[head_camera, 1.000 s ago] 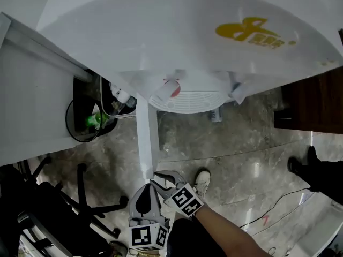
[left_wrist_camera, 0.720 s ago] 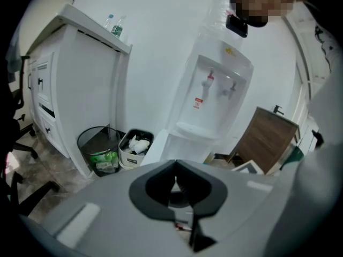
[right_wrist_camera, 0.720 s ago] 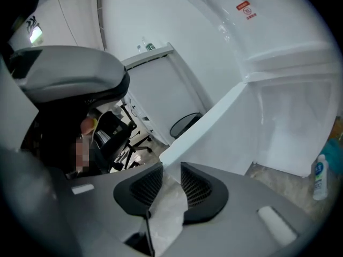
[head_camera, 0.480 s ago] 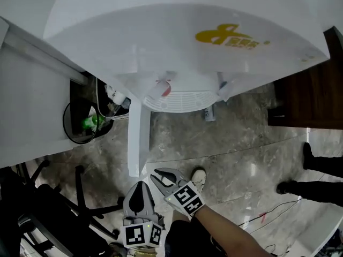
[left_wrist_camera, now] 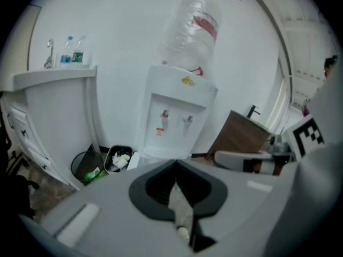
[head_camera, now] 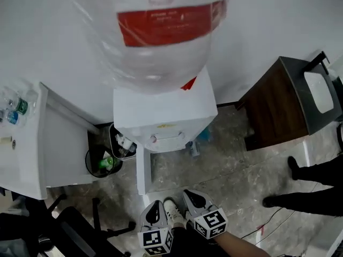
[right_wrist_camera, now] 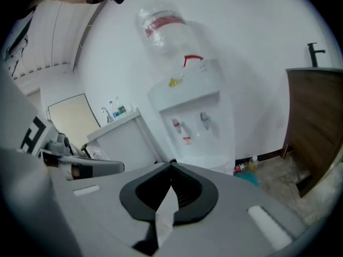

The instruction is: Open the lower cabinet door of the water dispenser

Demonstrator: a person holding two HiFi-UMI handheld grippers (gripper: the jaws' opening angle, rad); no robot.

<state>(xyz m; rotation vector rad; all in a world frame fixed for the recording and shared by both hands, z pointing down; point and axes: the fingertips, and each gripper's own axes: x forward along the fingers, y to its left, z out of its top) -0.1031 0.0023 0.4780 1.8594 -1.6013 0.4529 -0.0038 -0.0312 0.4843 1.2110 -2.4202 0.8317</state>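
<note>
A: Both of your tools are closed and empty. Your left tool [head_camera: 155,210] has its tips pressed together on nothing. Your right tool [head_camera: 194,199] is the same, tip to tip with no thing between.

B: Agreed. The door [head_camera: 143,171] sits low on the water dispenser [head_camera: 163,116], ahead of you and below both tools. You see it as a narrow white panel jutting from the front corner on the bin [head_camera: 101,162] side, so I judge it already swung open toward you.

A: Its long axis is upright, and its free edge faces you. Your left tool is the nearer one. The right tool hangs further toward the wooden cabinet [head_camera: 276,103]. Neither touches the door, and both are well apart from it.

B: So if you need to push it wider, you'd come down and forward with the left, to the panel's free edge.

A: Any writing you can use? The big bottle [head_camera: 161,42] on top wears a red label [head_camera: 170,20], but its print is too small to read.

B: Same with the yellow logo [left_wrist_camera: 187,81] on the dispenser's front and the small red-and-white sticker [left_wrist_camera: 159,131] under one tap. You can see them, not read them.
</note>
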